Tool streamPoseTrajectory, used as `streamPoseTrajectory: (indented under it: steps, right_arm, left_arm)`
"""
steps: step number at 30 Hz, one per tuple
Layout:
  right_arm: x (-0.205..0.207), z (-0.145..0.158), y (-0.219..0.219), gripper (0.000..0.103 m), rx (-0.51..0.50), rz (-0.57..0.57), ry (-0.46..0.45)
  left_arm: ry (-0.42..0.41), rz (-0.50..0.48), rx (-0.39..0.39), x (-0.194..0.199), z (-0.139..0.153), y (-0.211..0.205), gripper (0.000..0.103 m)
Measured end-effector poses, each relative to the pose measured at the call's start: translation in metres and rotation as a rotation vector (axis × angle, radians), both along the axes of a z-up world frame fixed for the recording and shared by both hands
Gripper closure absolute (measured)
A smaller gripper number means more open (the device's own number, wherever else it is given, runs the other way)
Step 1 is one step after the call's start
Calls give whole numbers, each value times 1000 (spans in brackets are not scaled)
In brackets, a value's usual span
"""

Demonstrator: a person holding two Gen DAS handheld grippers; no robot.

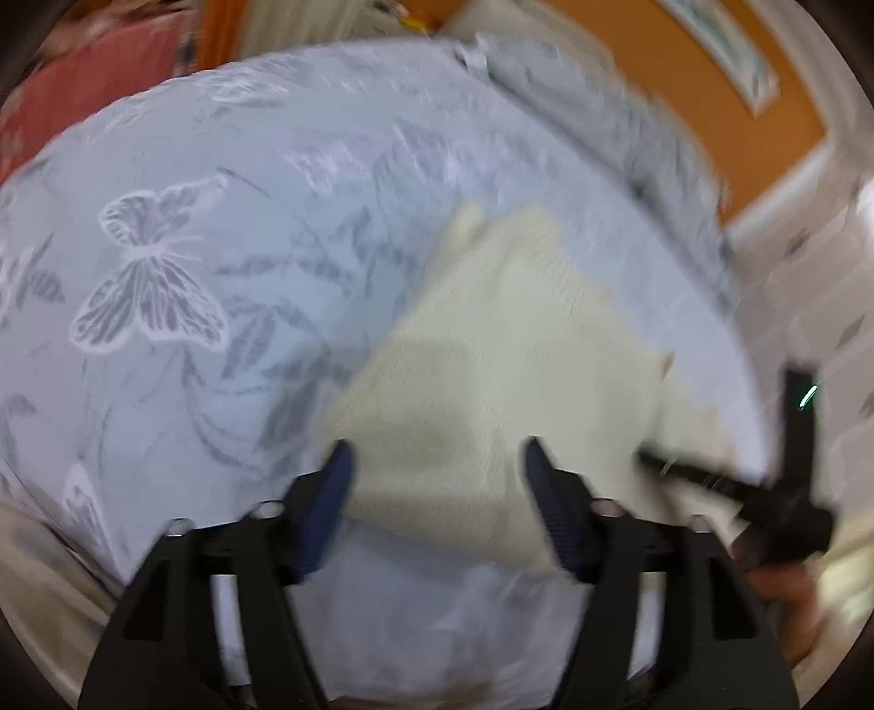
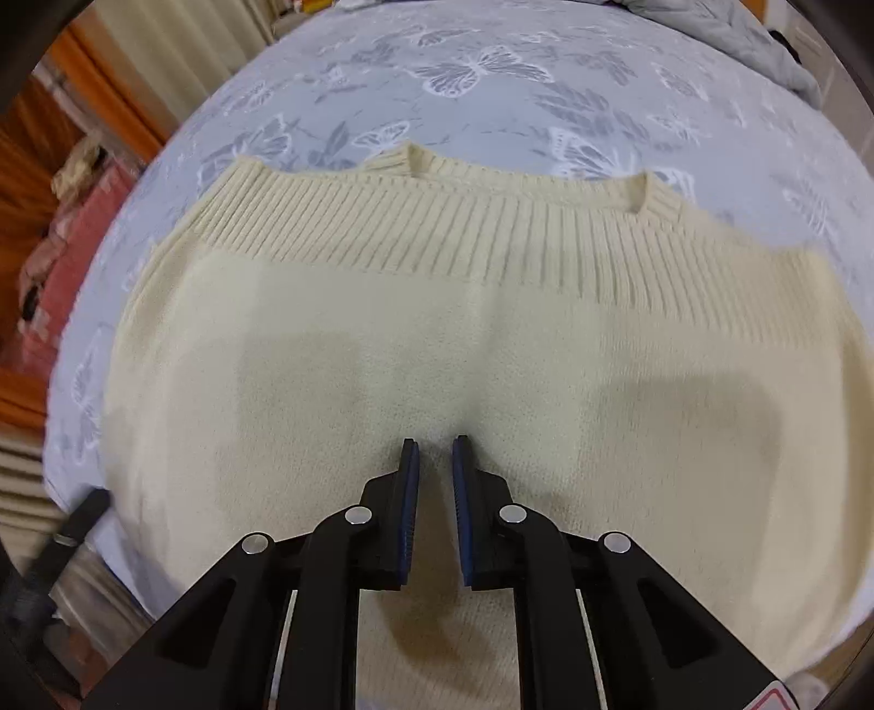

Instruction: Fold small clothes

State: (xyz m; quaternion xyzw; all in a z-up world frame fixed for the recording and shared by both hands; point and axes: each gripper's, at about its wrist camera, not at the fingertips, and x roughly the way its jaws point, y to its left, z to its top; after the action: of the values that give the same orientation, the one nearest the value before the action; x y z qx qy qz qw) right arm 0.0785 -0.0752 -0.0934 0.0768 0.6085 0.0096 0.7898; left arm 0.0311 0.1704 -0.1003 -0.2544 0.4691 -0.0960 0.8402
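Note:
A cream knitted sweater (image 2: 437, 338) lies flat on a pale blue bedsheet with butterfly prints (image 2: 491, 82); its ribbed band is on the far side. My right gripper (image 2: 435, 445) sits low over the sweater's middle, its jaws a narrow gap apart with nothing between them. In the blurred left wrist view the sweater (image 1: 491, 355) lies ahead, and my left gripper (image 1: 437, 469) is wide open just above its near edge, holding nothing. The right gripper (image 1: 765, 480) shows at the sweater's right side.
A grey quilt (image 1: 601, 109) is bunched at the bed's far edge, also seen in the right wrist view (image 2: 737, 33). An orange wall (image 1: 710, 109) and a red cloth heap (image 2: 65, 246) flank the bed. The bed's edge (image 1: 82, 546) is near.

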Motion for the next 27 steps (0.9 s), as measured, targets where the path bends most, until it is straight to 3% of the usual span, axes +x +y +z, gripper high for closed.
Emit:
streamPoseTrajectory:
  steps: [1,2,4,7,9,10,11,13,14,17,20,23,27]
  right_arm:
    - [0,6,-2,90,25,-6,-7]
    - [-2,16,-4,90,66,-21,-30]
    - [-3,22,-9,90,65,-48,-45]
    - [-3,-2,-13,96,58,-67,24]
    - [-4,-4,-14,95,76,-76,2]
    - [-3,-3,-15,95,78,-79,1]
    - [-3,-4,-14,93,83,-81,0]
    - [-5,-3,-16,92,104,-81,-5]
    - [-5,-3,-19,92,124,-84,-11]
    - [-18,4,-30,91,198,-119,-40]
    - [-41,24,-46,81,244,-165,-121]
    - [-77,47,-75,73,297,-215,-203]
    - [-131,61,-128,67,311,-333,-246]
  left_arm:
    - [-25,47,-30,-1,3,8,15]
    - [-31,79,-53,1,2,14,13]
    - [49,105,-107,12,-13,22,13]
    - [194,102,-157,25,-41,17,14]
    - [188,90,-102,27,-41,8,16]
    - [197,73,-65,30,-39,3,26]
    - [203,57,-59,32,-38,-1,56]
    - [230,39,-87,36,-36,-7,71]
    - [220,49,-90,35,-28,-9,80]
    - [113,13,-72,31,20,-23,86]
    - [-46,-134,-21,22,91,-75,92]
    - [-135,-263,15,12,129,-135,92]
    - [-134,-391,70,2,120,-211,92]
